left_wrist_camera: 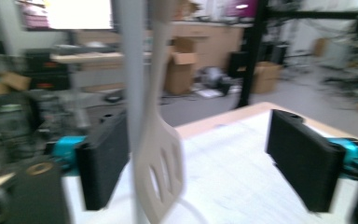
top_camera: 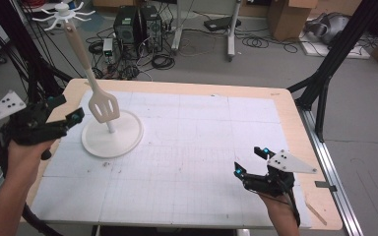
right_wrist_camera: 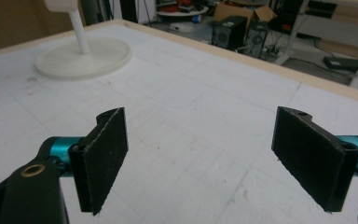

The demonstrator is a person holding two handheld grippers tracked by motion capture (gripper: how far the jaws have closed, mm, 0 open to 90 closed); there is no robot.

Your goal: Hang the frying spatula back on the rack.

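draw the left tool (top_camera: 74, 118), jaws wide and gripping nothing, straight back from the spatula (top_camera: 103, 105) hanging on the rack (top_camera: 113, 135) at the surface's (top_camera: 202, 147) far left; avoid nudging the blade; keep right tool (top_camera: 248, 162) open, idle.

Rack pole (left_wrist_camera: 131, 70) and hanging spatula (top_camera: 103, 105) block space just ahead of left gripper (top_camera: 61, 120). Round rack base (top_camera: 128, 137) occupies table's (top_camera: 285, 105) far-left corner. Middle, right, near mat free around right gripper (top_camera: 248, 162).
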